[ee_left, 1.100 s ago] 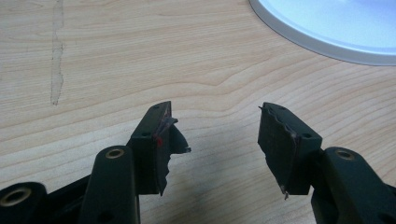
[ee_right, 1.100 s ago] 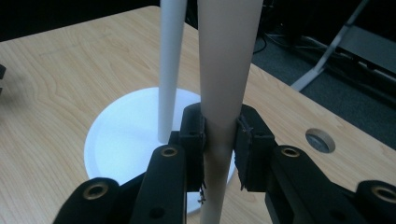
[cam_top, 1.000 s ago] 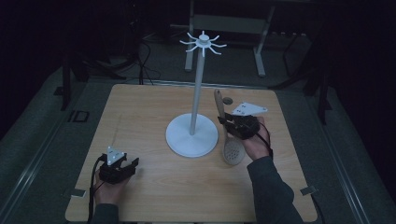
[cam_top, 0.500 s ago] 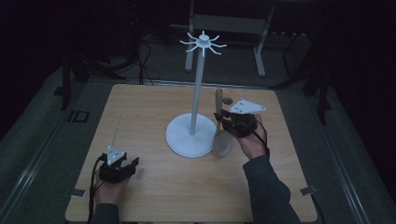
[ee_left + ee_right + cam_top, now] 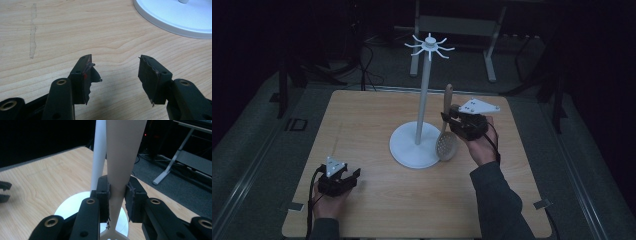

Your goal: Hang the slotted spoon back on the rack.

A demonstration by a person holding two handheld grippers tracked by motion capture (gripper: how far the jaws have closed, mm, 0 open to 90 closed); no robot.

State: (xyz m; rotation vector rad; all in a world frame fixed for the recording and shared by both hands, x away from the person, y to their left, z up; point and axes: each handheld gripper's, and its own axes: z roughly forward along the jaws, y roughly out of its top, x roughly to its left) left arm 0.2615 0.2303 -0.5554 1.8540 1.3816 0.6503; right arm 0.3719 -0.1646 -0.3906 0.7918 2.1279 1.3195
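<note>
- The right tool [image 5: 447,120] is clamped on the handle of a wooden slotted spoon [image 5: 445,142]; in the right gripper view its pads press the narrow neck of the handle from both sides.
- The spoon hangs nearly upright, bowl below the tool and clear of the table [image 5: 362,120], handle tip above it.
- The stand [image 5: 424,95] rises just beside the tool; its hooks [image 5: 430,46] sit well above the handle tip, so I judge that the next move is a lift up to them.
- The left tool [image 5: 354,175], well apart from the stand, rests low with its jaws apart, holding nothing.
</note>
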